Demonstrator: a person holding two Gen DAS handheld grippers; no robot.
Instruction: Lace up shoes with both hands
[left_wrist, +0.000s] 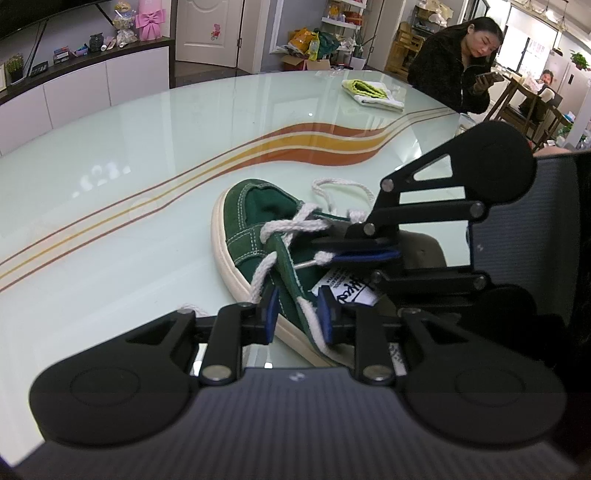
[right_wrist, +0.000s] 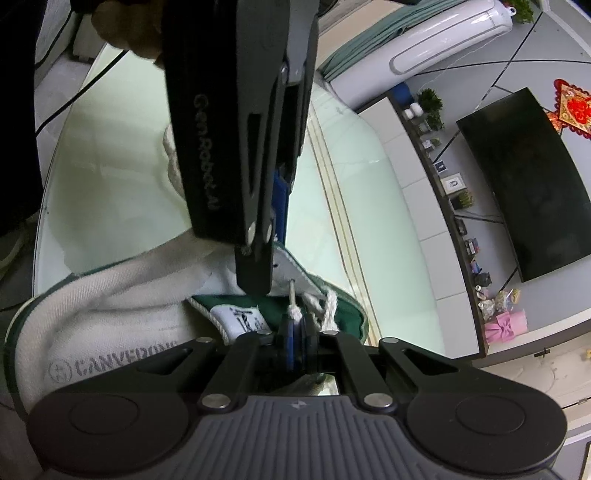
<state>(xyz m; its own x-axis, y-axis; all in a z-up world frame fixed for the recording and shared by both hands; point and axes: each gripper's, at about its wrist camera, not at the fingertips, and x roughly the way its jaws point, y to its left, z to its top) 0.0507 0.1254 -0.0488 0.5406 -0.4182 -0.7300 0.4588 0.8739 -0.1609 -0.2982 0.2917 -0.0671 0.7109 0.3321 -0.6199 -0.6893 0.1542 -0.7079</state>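
1. The left gripper (left_wrist: 297, 319) stood with jaws apart, straddling the shoe's (left_wrist: 255, 236) eyelet flap.
2. The right gripper (right_wrist: 295, 341) was clamped on the lace (right_wrist: 294, 312) tip, just beyond those open jaws.
3. Best, I judged, to steady the flap and feed the tip straight through.
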